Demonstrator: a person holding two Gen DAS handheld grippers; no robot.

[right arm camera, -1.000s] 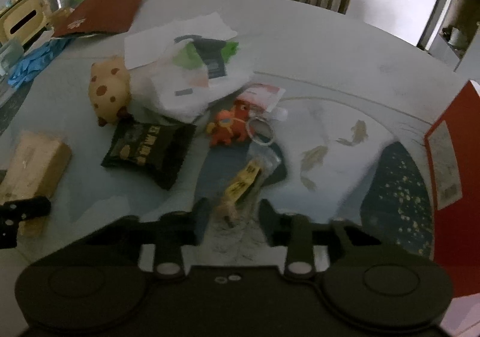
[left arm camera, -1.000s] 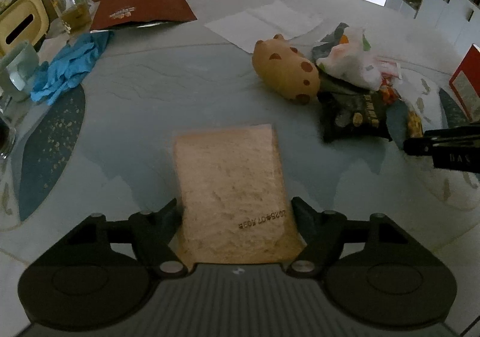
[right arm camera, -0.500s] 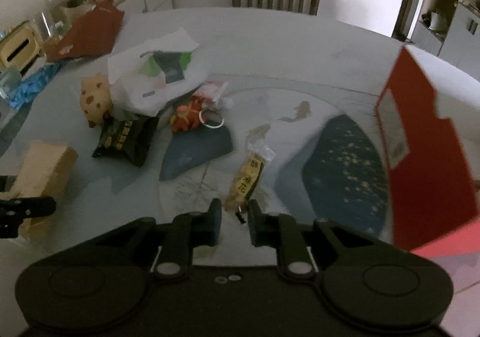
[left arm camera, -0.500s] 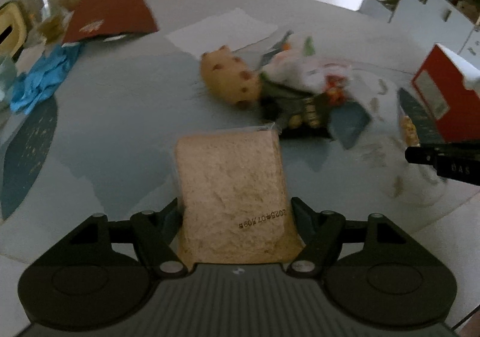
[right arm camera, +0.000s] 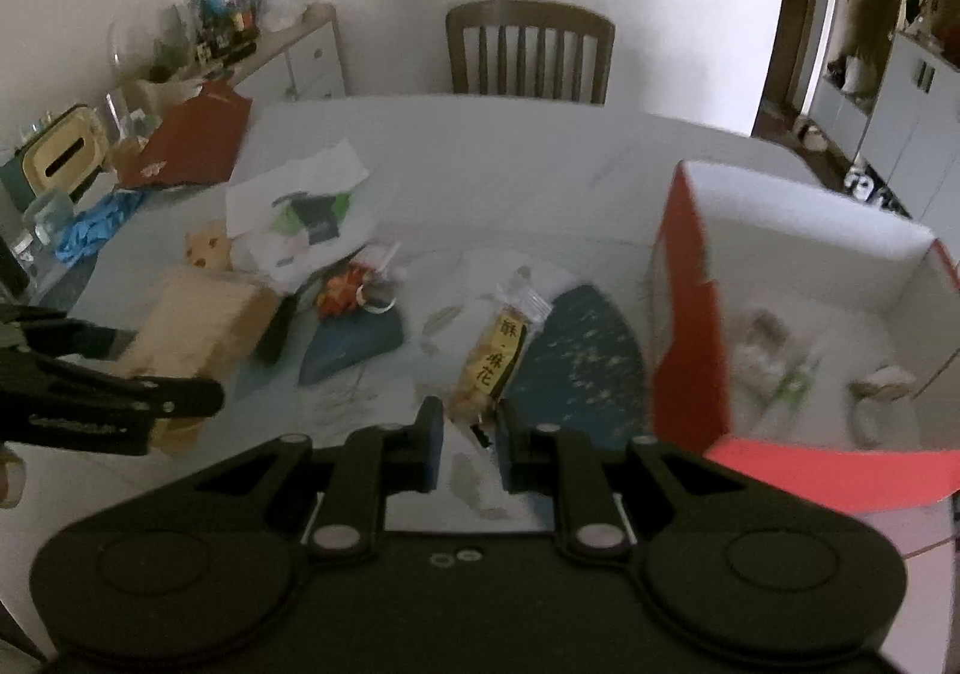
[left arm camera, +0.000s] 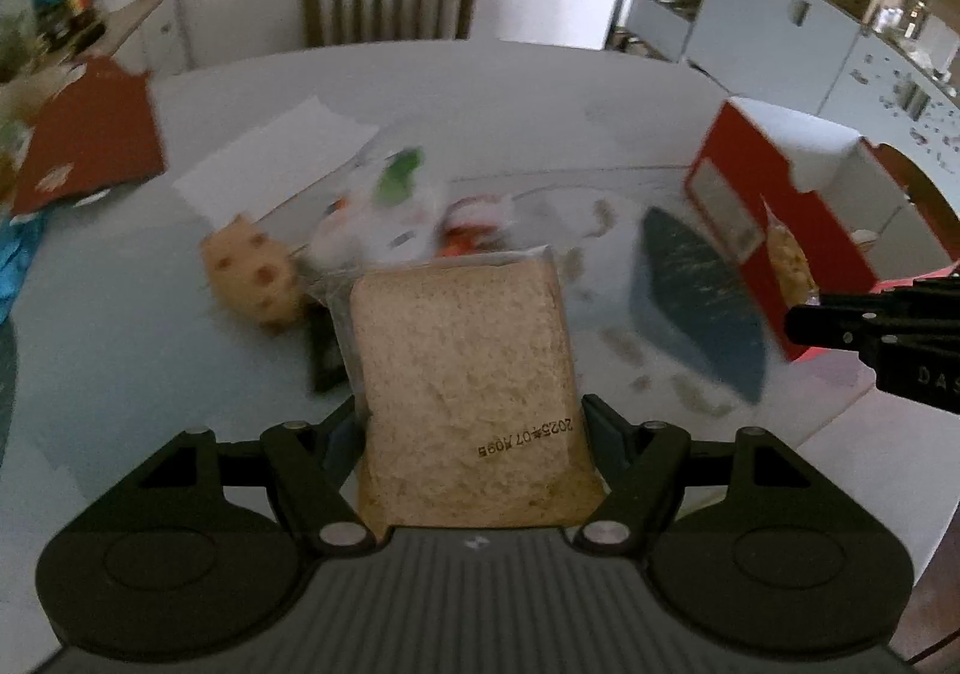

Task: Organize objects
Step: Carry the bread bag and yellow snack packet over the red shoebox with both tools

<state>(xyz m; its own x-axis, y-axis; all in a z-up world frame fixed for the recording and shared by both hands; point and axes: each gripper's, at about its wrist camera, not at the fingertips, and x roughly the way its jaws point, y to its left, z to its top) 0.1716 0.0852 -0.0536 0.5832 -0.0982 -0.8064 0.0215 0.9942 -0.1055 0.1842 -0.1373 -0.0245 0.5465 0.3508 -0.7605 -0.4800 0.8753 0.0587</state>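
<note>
At lower centre of the left wrist view, the left tongs (left arm camera: pixel 474 452) are clenched on the sliced bread pack (left arm camera: pixel 468 392), one jaw pressed against each long side. Compared with the frame one second earlier, the pack sits in the same grip, but the background has changed: the surface (left arm camera: pixel 540 92) lies further below and the red box (left arm camera: pixel 774 206) now occupies the right of the frame, where only its corner showed before. Judged from this, the pack is lifted clear and in transit toward the box.

At lower centre of the right wrist view, the right tongs (right arm camera: pixel 471 437) are clenched on the tail of the snack packet (right arm camera: pixel 498 356). The jaws have just been closing, with that packet between them. The packet hangs forward of the tongs, above the surface, and the open box, at far right earlier, now fills the right half of the frame. Both items appear bound for it; neither is inside yet.

Materials, left to right:
- Bread pack: clear crinkled film over soft, porous slices; rectangular, date-stamped, compressible.
- Plush toy (left arm camera: pixel 252 278): tan, spotted, rounded.
- Snack packet: narrow clear film with a yellow label; thin and limp.
- Box: rigid card, red outside, white inside, open top.
</note>
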